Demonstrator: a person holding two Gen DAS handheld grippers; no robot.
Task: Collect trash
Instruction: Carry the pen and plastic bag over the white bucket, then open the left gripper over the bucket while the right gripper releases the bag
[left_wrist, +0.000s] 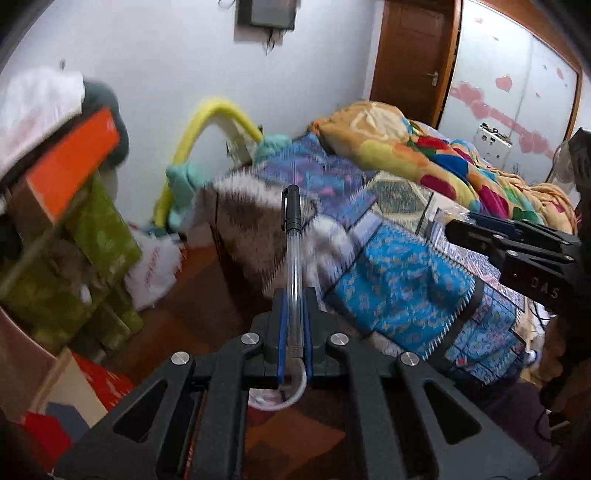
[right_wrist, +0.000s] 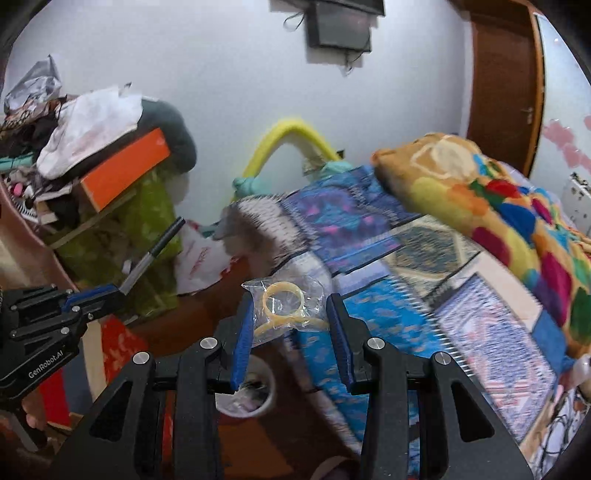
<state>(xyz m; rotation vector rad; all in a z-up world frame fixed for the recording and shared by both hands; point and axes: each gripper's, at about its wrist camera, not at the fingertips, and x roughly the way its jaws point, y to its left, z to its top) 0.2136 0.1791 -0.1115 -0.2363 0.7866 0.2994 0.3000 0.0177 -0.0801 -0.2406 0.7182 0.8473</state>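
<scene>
Over on the left a heap of clothes and an orange box (right_wrist: 123, 173) sit piled on green crates (left_wrist: 99, 236) against the white wall. Just in front of that clutter the left gripper (left_wrist: 294, 314) is clamped tight on a clear pen with a black cap (left_wrist: 293, 243), the pen running straight out between the blue pads with its capped end well past the fingertips, held in the air above the brown floor. Below the gripper, down on the floor, a white bin (right_wrist: 247, 391) stands with its mouth up and scraps inside it. A little right of that, the right gripper (right_wrist: 291, 317) has its fingers spread wide apart; a crinkled clear plastic bag holding yellowish rings (right_wrist: 284, 306) sits between the pads, touching the left one, and whether it is pinched at all I cannot tell. Farther right the bed (right_wrist: 424, 266) fills the room, covered in a blue patterned spread, with a bright orange blanket (right_wrist: 480, 192) bunched on top
</scene>
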